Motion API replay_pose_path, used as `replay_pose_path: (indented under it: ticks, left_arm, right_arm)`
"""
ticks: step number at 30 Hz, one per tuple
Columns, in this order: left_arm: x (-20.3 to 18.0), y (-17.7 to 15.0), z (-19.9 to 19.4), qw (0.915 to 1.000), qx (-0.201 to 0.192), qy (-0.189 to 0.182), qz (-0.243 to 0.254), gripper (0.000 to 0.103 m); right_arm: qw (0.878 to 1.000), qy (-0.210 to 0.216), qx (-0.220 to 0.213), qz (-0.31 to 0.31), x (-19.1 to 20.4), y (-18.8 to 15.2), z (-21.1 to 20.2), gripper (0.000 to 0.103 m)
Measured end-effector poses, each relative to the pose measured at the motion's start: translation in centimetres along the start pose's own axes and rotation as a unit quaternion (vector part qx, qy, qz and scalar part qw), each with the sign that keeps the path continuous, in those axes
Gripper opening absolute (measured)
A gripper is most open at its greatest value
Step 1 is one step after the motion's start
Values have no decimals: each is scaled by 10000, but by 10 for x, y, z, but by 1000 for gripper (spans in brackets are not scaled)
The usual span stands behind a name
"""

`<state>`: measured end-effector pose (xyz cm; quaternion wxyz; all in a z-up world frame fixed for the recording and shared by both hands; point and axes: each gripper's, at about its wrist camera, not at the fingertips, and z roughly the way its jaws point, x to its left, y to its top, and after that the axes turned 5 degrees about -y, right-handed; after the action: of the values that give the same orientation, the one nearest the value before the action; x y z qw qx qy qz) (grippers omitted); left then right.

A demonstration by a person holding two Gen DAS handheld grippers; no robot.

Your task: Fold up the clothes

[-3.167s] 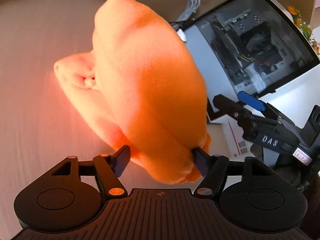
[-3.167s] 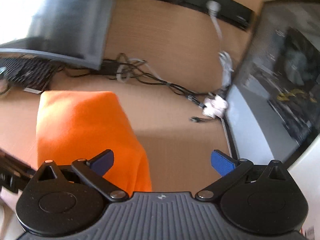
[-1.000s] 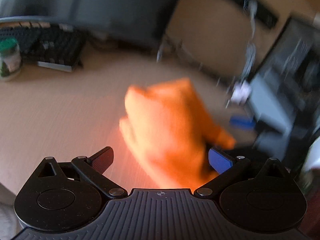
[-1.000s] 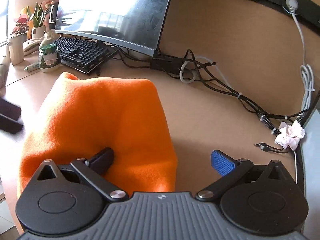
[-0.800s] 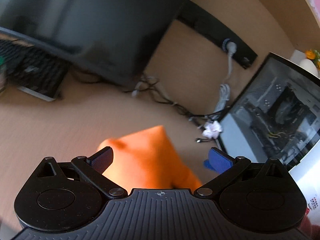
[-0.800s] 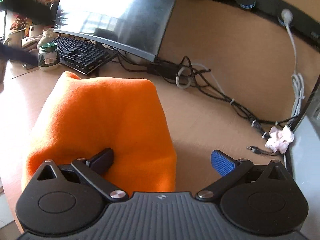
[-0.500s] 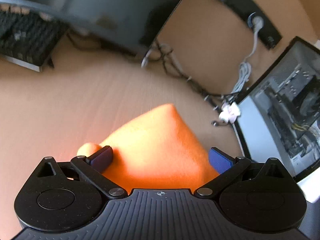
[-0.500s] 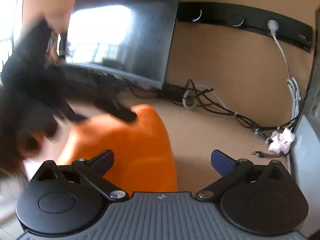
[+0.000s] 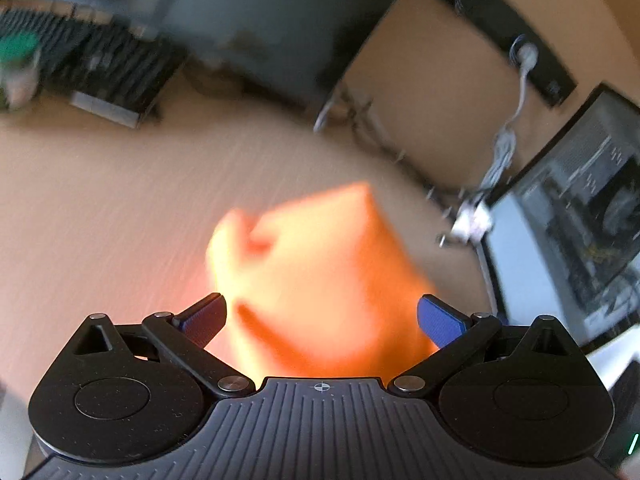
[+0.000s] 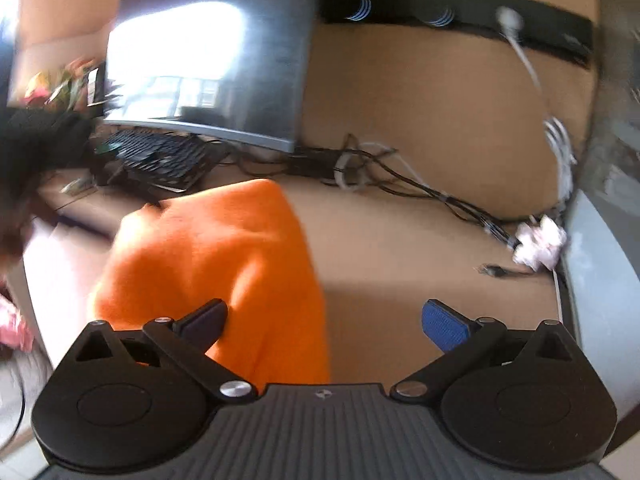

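With both pairs of jaws spread wide and gripping nothing, looks like a pause between folds, judged as a release so the cloth can settle; left gripper [image 9: 322,316] held low over the orange garment [image 9: 320,276], blue pads flanking the bundle at 9 and 3 o'clock without pinching it; right gripper [image 10: 324,320] likewise splayed, only its left pad over orange pile at 9 o'clock, right pad over bare desk [image 10: 400,264] at 3 o'clock; probably positioned so as to check the shape or choose the next edge, though cannot be told for certain.

Lies on the desk as a compact, thick bundle, already doubled over itself; fleecy and soft-looking, bright orange, with a squared corner toward 12 o'clock in the left view and a rounded hump in the right view; loose lobe at 10 o'clock in the left view, blurred, so layers cannot be counted.

Further out: keyboard [image 10: 160,156] and monitor [image 10: 216,60] at 10 to 11 o'clock; tangle of cables [image 10: 380,176] at 12 to 1; computer case [image 9: 580,240] at 3.
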<state>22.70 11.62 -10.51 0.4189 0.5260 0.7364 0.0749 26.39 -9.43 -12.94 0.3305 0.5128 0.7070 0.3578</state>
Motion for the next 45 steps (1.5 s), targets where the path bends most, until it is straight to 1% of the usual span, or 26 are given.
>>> replay_pose_path:
  ticks: [3,4,5,6,7,8,10,13,14,15,16,18,19,21,23,27,29,31,34,35,36,38,39,42,43,45]
  left_arm:
    - [4,-23,12,9991,358,-64,-198,103]
    - [2,-26,14,9990,352,-99,-241,103]
    - [0,-26,15,9990,336,-165,-247,97]
    - [-5,-24,14,9990,324,-247,-162,80]
    - [-10,-22,13,9990,299,-331,-50,70]
    - [-20,-20,8,9987,220,-424,173,65]
    - [-38,-15,0,9961,65,-635,607,64]
    - [-59,-13,-11,9866,-89,-1252,1047,65]
    - [-59,-13,-8,9869,-58,-1227,1045,66]
    - [-58,-12,-5,9877,-17,-1180,1028,66]
    - [-53,-13,1,9901,77,-1037,943,66]
    - [-39,-17,14,9942,374,-689,730,69]
    - [-31,-20,21,9950,556,-528,642,69]
    - [-21,-26,28,9946,830,-262,567,76]
    - [-15,-29,28,9942,908,-170,544,81]
    - [-14,-22,13,9958,708,-236,529,82]
    - [-20,-16,-1,9959,364,-113,819,83]
    - [-32,-8,-20,9922,-164,-31,1236,86]
    - [-48,5,-34,9832,-846,-207,1602,91]
    - [-51,10,-34,9810,-949,-333,1658,94]
    - [-54,16,-33,9788,-1038,-453,1708,94]
    - [-57,26,-19,9778,-1032,-576,1730,94]
    - [-55,31,-9,9795,-949,-570,1681,94]
    - [-36,39,20,9890,-572,-457,1288,94]
    - [-28,40,29,9915,-445,-414,1151,94]
    - [-12,39,43,9956,-218,-314,860,95]
  right_arm:
    - [9995,-132,178,232,-13,-3,6,103]
    - [9993,-127,218,278,-15,-4,4,103]
    - [9992,-105,234,293,-17,-5,3,103]
    - [9993,-88,239,290,-17,-5,2,103]
    - [9993,-98,231,272,-17,-4,2,103]
    - [9994,-136,211,237,-17,-3,2,103]
    - [9993,-302,123,193,-16,0,2,103]
    - [9983,-467,17,339,-24,9,0,103]
    - [9980,-483,7,400,-27,11,0,103]
    - [9978,-491,8,441,-30,13,0,103]
    - [9976,-508,8,462,-32,15,1,103]
    - [9977,-530,11,429,-33,15,2,103]
    - [9979,-513,19,397,-32,15,4,103]
    - [9984,-477,70,305,-28,13,7,103]
    - [9987,-441,133,204,-23,11,9,103]
    - [9986,-450,237,-112,-11,5,14,103]
    - [9979,-522,242,-312,-5,2,17,103]
    - [9976,-530,245,-365,-3,1,17,103]
    - [9975,-548,235,-381,-4,3,16,103]
    - [9974,-561,203,-393,-3,4,13,103]
    - [9978,-515,126,-390,-2,6,9,103]
    - [9988,-310,-99,-359,-1,11,-4,103]
    - [9990,-207,-211,-344,0,13,-11,103]
    - [9980,136,-464,-417,11,18,-28,103]
    - [9974,235,-463,-509,18,17,-29,103]
    - [9954,213,-305,-880,35,9,-23,103]
